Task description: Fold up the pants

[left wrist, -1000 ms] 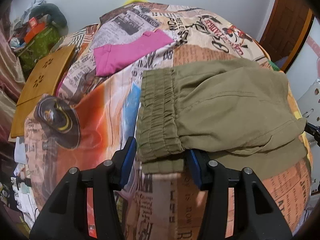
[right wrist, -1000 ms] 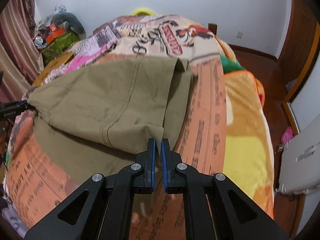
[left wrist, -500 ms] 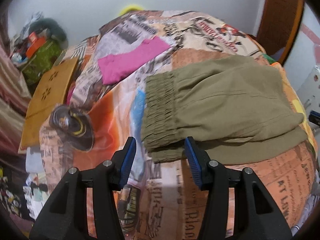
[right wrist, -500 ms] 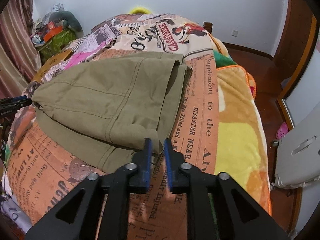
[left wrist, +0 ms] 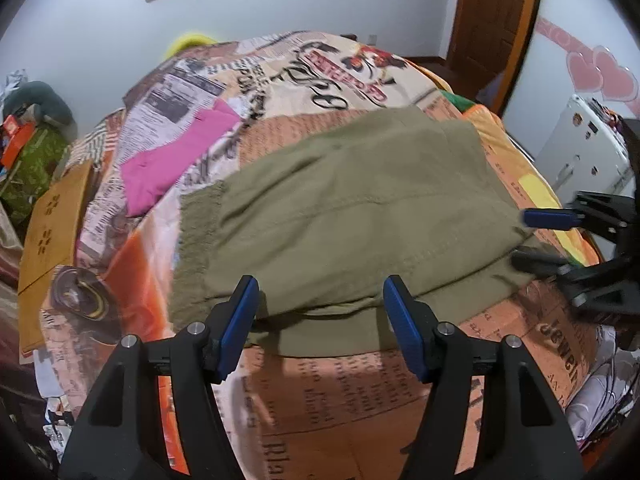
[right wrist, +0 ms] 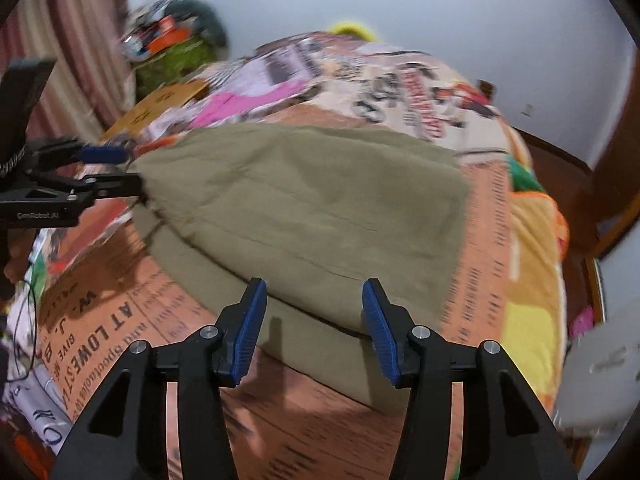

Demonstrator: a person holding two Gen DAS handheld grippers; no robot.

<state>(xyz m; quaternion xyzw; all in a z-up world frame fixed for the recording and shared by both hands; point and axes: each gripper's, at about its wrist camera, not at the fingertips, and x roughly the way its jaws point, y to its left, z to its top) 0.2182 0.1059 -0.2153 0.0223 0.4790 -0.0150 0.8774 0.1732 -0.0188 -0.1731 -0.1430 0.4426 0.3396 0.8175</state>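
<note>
Olive-green pants (left wrist: 348, 216) lie folded over on the newspaper-print bedspread (left wrist: 328, 400), their elastic waistband (left wrist: 196, 236) at the left. My left gripper (left wrist: 320, 328) hovers over the near edge of the pants, jaws opening, pads clear of the cloth. In the right wrist view the same pants (right wrist: 304, 216) fill the middle. There my right gripper (right wrist: 314, 328) hangs above their near folded edge, jaws opening with nothing pinched. Each gripper shows in the other's view: the right gripper (left wrist: 540, 236) at the pants' right end, the left gripper (right wrist: 108, 168) at their left end.
A pink garment (left wrist: 176, 160) lies on the bedspread beyond the pants. A wooden board (left wrist: 52, 236) rests at the bed's left side, with clutter (left wrist: 24, 140) behind it. A white appliance (left wrist: 580, 152) and a wooden door (left wrist: 496, 20) stand at the right. A yellow blanket (right wrist: 528, 264) covers the bed's right.
Both grippers have let go of the pants and pulled back toward me. The right jaws went from shut to wide apart; the left jaws widened. The pants now lie flat, folded.
</note>
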